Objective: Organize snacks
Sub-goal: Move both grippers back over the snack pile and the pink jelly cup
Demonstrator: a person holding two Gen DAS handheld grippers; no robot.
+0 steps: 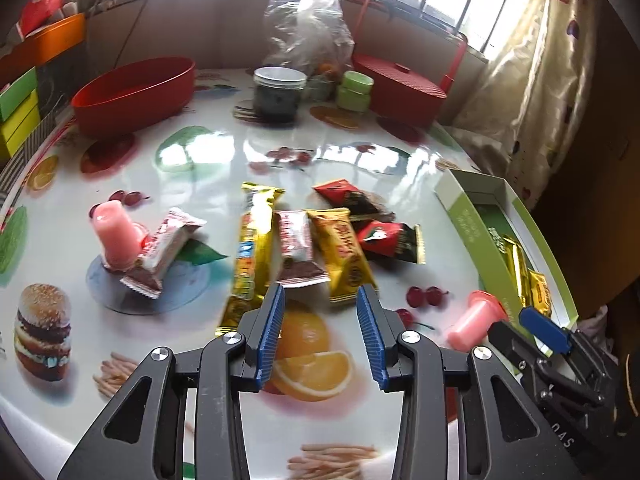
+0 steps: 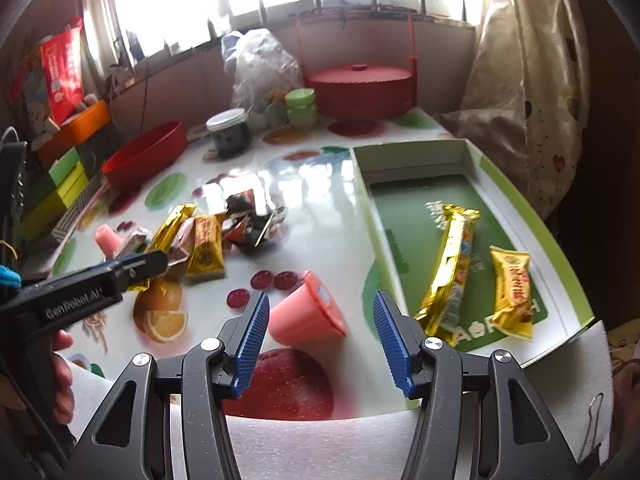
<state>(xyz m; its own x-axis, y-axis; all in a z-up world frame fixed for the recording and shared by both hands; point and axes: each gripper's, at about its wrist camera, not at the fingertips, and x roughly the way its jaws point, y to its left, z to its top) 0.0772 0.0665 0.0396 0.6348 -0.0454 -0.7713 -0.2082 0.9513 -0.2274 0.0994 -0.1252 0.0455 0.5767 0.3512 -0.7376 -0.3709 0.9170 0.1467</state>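
Presently, on the fruit-print table [image 1: 360, 160]:
Left gripper [image 1: 320, 296]: jaws spread, nothing between them; tips just short of the wrapper cluster.
Right gripper [image 2: 318, 308]: jaws spread wide, empty; a toppled pink jelly cup [image 2: 308, 312] lies on the table ahead, between the fingers in view, untouched.
Wrapper cluster, table centre: long gold bar [image 1: 252, 252], pink-and-brown wafer pack [image 1: 298, 254] and orange-gold pack [image 1: 346, 256] side by side; two red-and-black packs [image 1: 384, 238] behind them to the right.
Left of cluster: second jelly cup [image 1: 114, 234], standing inverted, with a pink-and-white wafer pack [image 1: 160, 252] leaning on it.
Green box lid [image 2: 568, 264], right edge of table: holds one long gold bar [image 2: 450, 268] and one orange-gold pack [image 2: 514, 292], lying near each other, not touching.
Far side: red oval basin [image 1: 136, 92], dark jar with white lid [image 1: 279, 94], green jar [image 1: 354, 90], clear plastic bag [image 1: 308, 24], red lidded basket [image 1: 400, 88].
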